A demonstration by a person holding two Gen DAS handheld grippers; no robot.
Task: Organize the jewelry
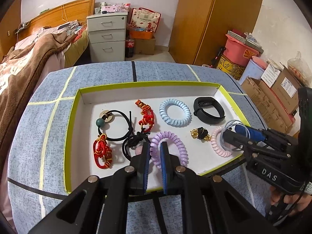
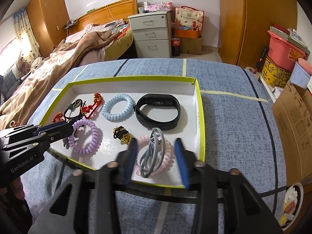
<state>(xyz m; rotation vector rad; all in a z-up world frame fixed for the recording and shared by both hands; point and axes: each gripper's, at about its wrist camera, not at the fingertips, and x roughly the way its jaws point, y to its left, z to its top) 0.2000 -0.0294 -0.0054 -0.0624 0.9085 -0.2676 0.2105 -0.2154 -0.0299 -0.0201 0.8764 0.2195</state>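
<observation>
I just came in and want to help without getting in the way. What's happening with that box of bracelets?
A person is sorting jewelry in a shallow green-rimmed tray, holding tongs in each hand. The left tongs sit low over the purple coil tie, jaws narrowly apart around its near edge. The right tongs are open on either side of the pink coil tie and the grey loops lying on it. The blue coil tie, black wristband and red knotted cords lie loose in the tray.
</observation>
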